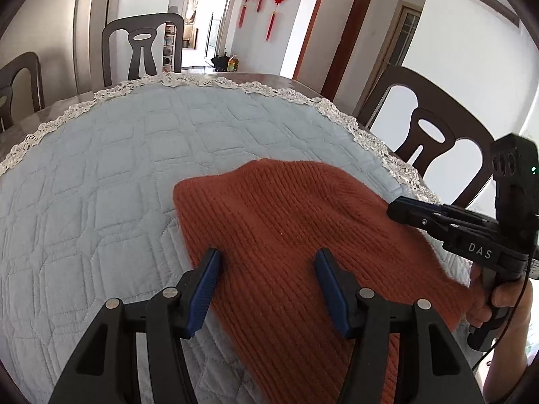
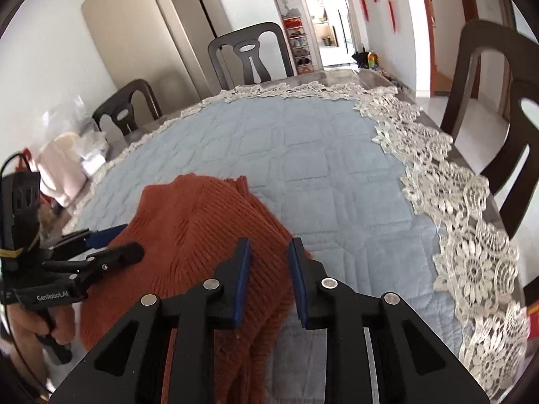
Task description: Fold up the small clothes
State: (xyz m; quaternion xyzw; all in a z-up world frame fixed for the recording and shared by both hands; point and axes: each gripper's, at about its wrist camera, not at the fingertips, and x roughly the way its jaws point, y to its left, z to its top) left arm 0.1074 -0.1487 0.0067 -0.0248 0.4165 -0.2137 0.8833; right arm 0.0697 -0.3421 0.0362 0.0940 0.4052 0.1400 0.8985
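A rust-orange ribbed knit garment point(image 1: 286, 208) lies on the pale blue quilted cloth point(image 1: 101, 175), bunched into a ridge in the right wrist view point(image 2: 188, 208). My left gripper point(image 1: 267, 252) stands open low over the garment's left part, blue pads wide apart with knit between them and not pressed. From the other side, the left gripper point(image 2: 129, 239) has one finger above the knit edge and one below. My right gripper point(image 2: 270, 242) has its pads close together, shut on a fold at the garment's right edge. In the left wrist view the right gripper point(image 1: 395, 207) sits at that edge, a hand on its handle.
White lace trim point(image 2: 465, 262) borders the quilted cloth along the right and far table edges. Dark chairs stand at the far side point(image 1: 143, 47) and the right side point(image 1: 434, 128). Bags and a pale bundle point(image 2: 64, 165) sit beyond the table's left edge.
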